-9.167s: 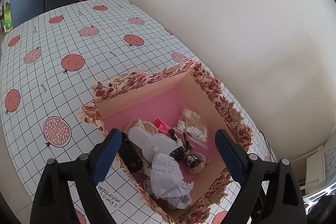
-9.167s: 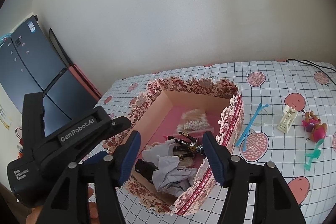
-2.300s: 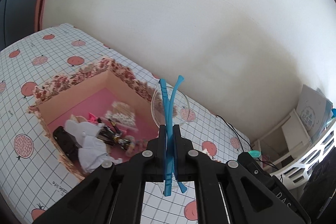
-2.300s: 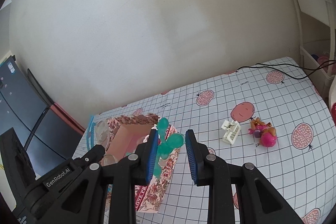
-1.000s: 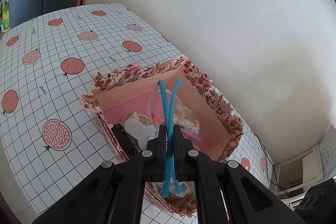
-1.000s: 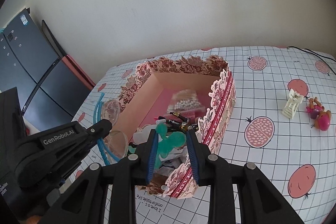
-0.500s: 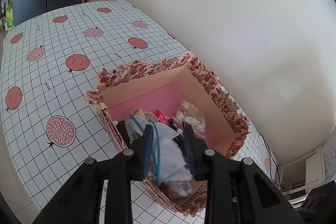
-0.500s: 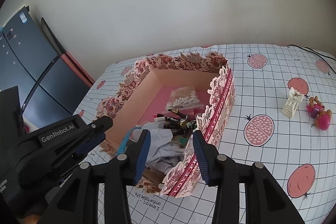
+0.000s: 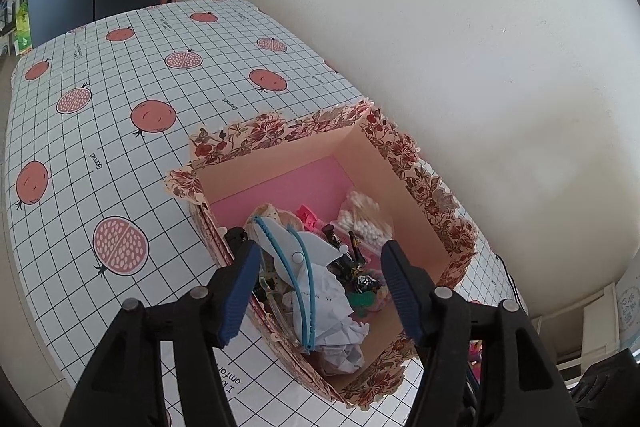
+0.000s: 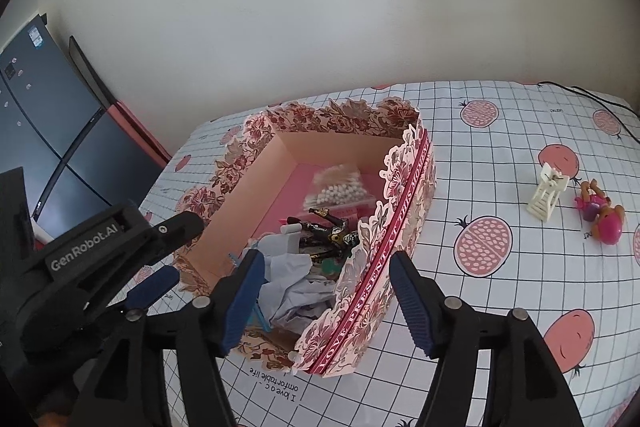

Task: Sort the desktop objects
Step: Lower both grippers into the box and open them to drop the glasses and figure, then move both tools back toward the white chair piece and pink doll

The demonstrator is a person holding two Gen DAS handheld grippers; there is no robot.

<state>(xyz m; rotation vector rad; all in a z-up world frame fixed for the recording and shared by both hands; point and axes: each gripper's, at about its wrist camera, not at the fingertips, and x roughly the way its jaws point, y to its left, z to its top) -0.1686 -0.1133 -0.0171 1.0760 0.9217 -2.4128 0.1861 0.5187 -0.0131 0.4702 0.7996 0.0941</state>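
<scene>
- My left gripper (image 9: pixel 320 291) hangs over the near end of the floral gift box (image 9: pixel 404 163), its blue pads spread wide apart with nothing between them.
- My right gripper (image 10: pixel 326 293) is likewise released and empty, its pads straddling the box's near right corner from above.
- The box sits toward the wall edge of the table (image 9: pixel 120 115), which is covered by a grid cloth printed with pomegranates.
- Inside the box, the clear glasses with blue arms (image 9: pixel 298 283) lie on top of the pile at the near end, resting on crumpled white paper (image 9: pixel 340 311).
- A small green toy (image 9: pixel 362 301) lies just beside the paper, toward the box's right wall.
- Dark wrapped pieces (image 10: pixel 330 229) are in the middle of the box; I can't tell what they are.
- A clear bag of cotton swabs (image 10: pixel 340 189) lies against the right wall toward the far end, with a pink clip (image 9: pixel 306 217) near it on the pink floor.
- From the right wrist view, a small white toy chair (image 10: pixel 546 193) stands on the table well apart from the box, toward the table's right edge.
- Just beside the chair lies a pink doll figure (image 10: pixel 602 217).
- A black cable (image 10: pixel 588 97) runs along the table's far right corner.
</scene>
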